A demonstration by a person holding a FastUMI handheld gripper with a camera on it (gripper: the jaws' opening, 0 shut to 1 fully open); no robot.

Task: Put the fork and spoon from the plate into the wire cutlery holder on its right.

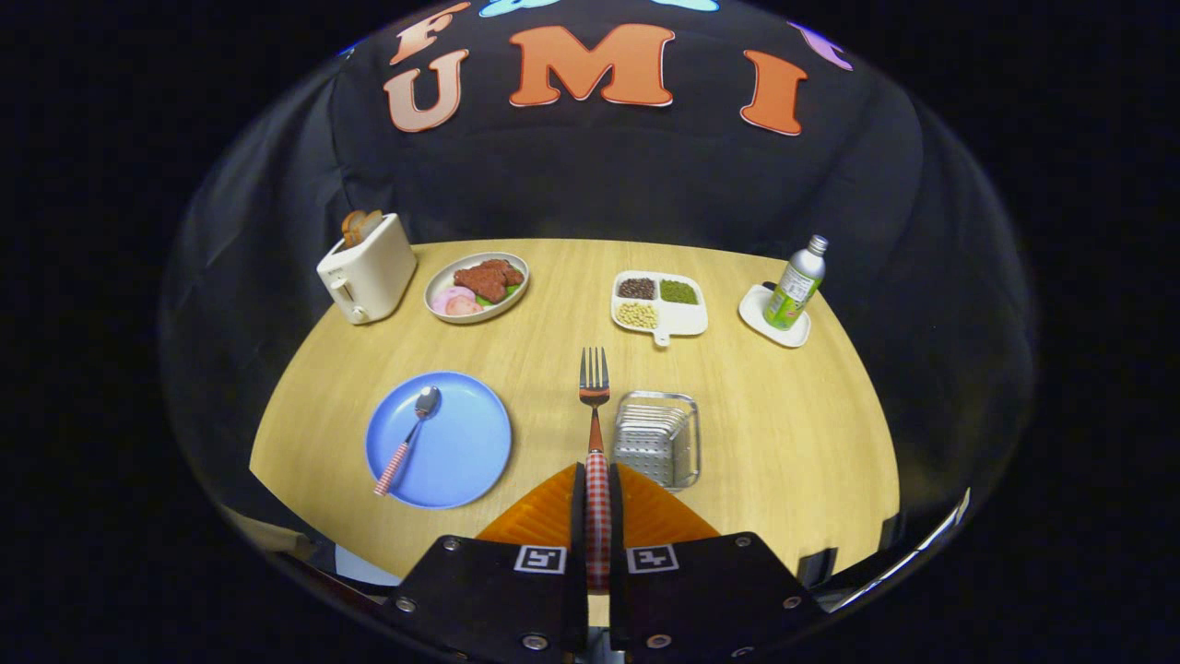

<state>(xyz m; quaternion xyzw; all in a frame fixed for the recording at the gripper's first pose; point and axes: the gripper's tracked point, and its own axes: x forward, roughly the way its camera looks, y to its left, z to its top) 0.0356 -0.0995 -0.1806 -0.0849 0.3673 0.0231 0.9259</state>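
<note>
On the blue plate (479,461), left of the fingers, the spoon (407,441) lies untouched, bowl away and checked handle toward the camera; the gripper (598,516) is clenched on the fork (595,406), both fingers pressing its checked handle, tines pointing straight ahead along the fingers, apparently raised above the table (784,433). The wire cutlery holder (658,438) stands just right of the fork's neck, near the fingers; so the coming move seems a small shift rightward, then tipping the fork's long axis down into the basket.
</note>
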